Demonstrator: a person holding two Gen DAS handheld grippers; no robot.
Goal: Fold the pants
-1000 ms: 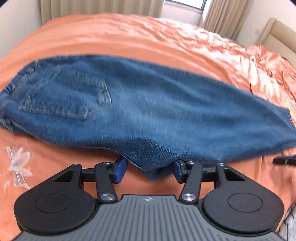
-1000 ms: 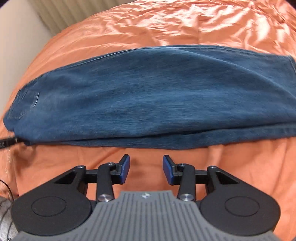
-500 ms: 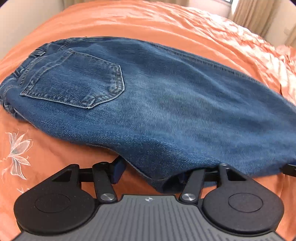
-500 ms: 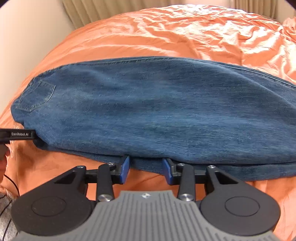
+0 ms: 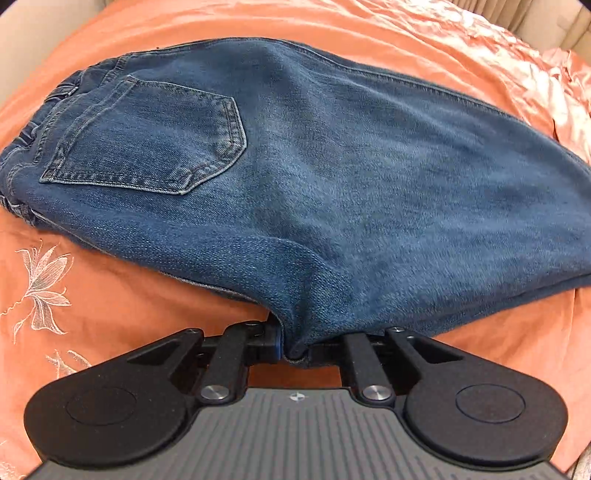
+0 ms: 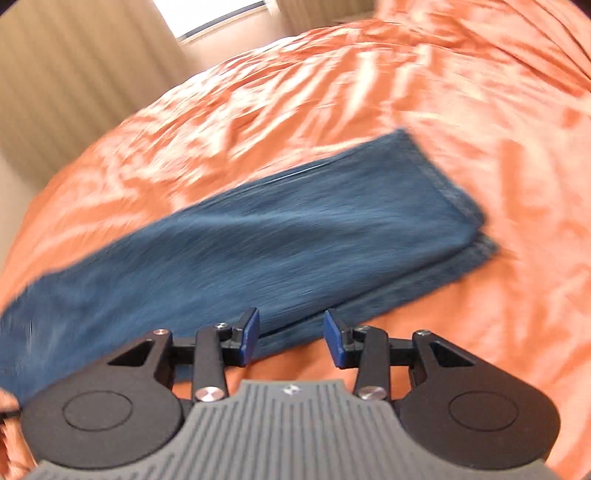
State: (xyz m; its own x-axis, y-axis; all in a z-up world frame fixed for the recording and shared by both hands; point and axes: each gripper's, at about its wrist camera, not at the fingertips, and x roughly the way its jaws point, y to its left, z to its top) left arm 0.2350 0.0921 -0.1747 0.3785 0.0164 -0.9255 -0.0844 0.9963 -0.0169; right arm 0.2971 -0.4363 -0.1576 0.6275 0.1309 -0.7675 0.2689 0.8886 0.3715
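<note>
Blue jeans (image 5: 332,166) lie folded lengthwise on an orange bedspread (image 5: 110,295), back pocket (image 5: 147,136) up and waistband at the left. My left gripper (image 5: 293,350) is closing its jaws on a bunched fold at the jeans' near edge, around the crotch; the denim is pinched between the pads. In the blurred right wrist view, the stacked legs of the jeans (image 6: 295,229) run to the hems (image 6: 461,206) at the right. My right gripper (image 6: 291,336) hovers open over the legs' near edge, with nothing between its pads.
Crumpled orange bedspread (image 6: 480,110) spreads on all sides of the jeans. A white embroidered flower (image 5: 40,284) marks it at the near left. Beige curtains (image 6: 74,66) and a window (image 6: 207,14) stand beyond the bed.
The left jaws have come together on the jeans' near edge, and that view has tipped further down. The right gripper has swept right along the legs toward the hems and rolled.
</note>
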